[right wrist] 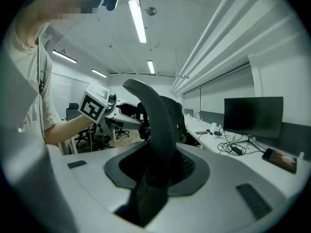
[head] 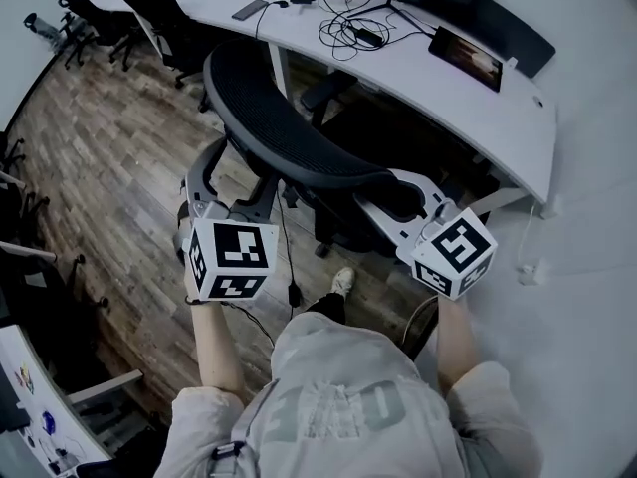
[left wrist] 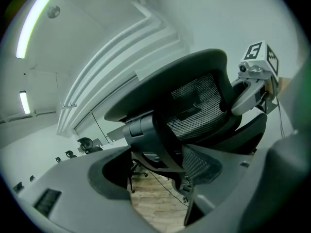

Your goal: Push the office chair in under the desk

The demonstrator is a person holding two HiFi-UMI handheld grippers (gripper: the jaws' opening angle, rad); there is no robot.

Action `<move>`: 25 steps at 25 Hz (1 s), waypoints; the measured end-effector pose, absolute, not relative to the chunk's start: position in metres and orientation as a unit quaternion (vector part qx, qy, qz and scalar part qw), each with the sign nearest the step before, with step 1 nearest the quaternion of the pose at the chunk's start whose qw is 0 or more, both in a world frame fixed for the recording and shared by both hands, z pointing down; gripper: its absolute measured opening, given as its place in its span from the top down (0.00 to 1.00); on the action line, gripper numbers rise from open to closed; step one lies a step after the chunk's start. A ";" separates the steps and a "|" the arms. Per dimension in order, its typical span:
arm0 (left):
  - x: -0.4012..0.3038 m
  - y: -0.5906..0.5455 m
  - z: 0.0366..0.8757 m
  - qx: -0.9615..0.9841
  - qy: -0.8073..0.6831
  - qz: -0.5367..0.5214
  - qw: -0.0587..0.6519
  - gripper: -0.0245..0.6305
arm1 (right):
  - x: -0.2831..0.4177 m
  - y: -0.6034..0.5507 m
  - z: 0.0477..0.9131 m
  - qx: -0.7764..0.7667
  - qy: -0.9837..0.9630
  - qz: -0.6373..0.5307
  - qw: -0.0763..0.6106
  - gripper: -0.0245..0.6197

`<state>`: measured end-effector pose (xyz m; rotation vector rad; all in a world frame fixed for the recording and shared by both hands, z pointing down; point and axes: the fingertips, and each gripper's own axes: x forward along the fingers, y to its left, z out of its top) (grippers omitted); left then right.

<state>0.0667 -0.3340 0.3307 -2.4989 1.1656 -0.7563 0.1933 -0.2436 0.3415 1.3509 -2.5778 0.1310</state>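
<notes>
The right claw (right wrist: pixel 155 171) is drawn in narrow on the right edge of the office chair (head: pixel 289 118). In the right gripper view the black rim of the backrest drops straight into the gap and fills it, with mesh showing below.

The left claw (left wrist: pixel 158 171) stands wide. The chair's dark back spine sits between its jaws, nearer the right one, and wood floor (head: pixel 119 147) shows through the gap. Whether a pad touches the spine cannot be told.

Each claw carries a marker cube (head: pixel 231 257) printed with black-and-white square patterns.

The chair stands on the floor facing the white table (head: pixel 438 88). Its backrest is toward the person and clear of the table's edge, with one armrest close to that edge.

On the table are a tangle of cables (head: pixel 348 30), a dark monitor (right wrist: pixel 252 115) and a flat device (head: pixel 468 56) with a lit screen. The person's shirt (head: pixel 348 406) bears large pale characters, too faint to read. More chairs (head: pixel 164 18) stand further along the table.
</notes>
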 end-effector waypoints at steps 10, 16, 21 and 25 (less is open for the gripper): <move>0.157 -0.412 0.332 -0.867 0.397 -0.267 0.137 0.46 | 0.281 -0.318 0.342 0.453 -0.882 0.055 0.117 0.78; 0.199 -0.445 0.332 -0.864 0.401 -0.271 0.136 0.46 | 0.323 -0.351 0.341 0.436 -0.891 0.044 0.118 0.78; 0.234 -0.468 0.336 -0.852 0.418 -0.285 0.135 0.46 | 0.356 -0.373 0.344 0.412 -0.902 0.033 0.123 0.78; 0.259 -0.484 0.336 -0.837 0.438 -0.301 0.128 0.46 | 0.380 -0.389 0.343 0.384 -0.914 0.034 0.128 0.78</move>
